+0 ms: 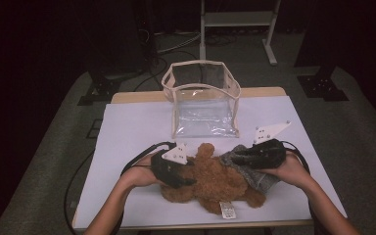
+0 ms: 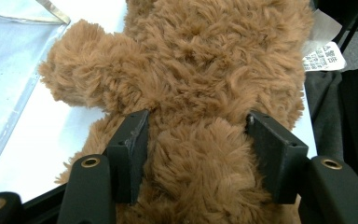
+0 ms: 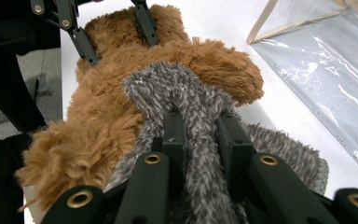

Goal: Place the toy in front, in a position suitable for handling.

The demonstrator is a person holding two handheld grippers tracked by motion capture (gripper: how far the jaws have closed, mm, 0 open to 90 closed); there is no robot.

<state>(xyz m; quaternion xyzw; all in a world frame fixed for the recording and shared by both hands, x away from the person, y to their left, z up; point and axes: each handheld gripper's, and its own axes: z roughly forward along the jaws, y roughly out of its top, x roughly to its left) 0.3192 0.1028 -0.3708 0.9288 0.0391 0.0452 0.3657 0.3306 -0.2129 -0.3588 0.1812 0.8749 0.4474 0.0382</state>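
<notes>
white table [image 1: 127,127], clear pouch [image 1: 203,98] open at 12 o'clock. brown plush bear [image 1: 215,181] lying across the near edge, long axis roughly 9 to 3, just below the pouch. grey knit garment [image 1: 247,169] draped at the bear's 3 o'clock end. left gripper [image 1: 178,174] at 9 o'clock, jaws half-wide, clamped on plush. right gripper [image 1: 254,154] pinched narrow on grey knit, nearer the pouch.

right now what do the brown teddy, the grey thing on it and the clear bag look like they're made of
Brown teddy: long shaggy plush, matte, tufts clumping, probably synthetic.
Grey cloth: fuzzy knit or chenille-like fabric, flecked light and dark, soft and matte.
Clear bag: glossy see-through plastic, likely vinyl, with creases and glare; its cream edging looks like fabric or plastic trim.
</notes>
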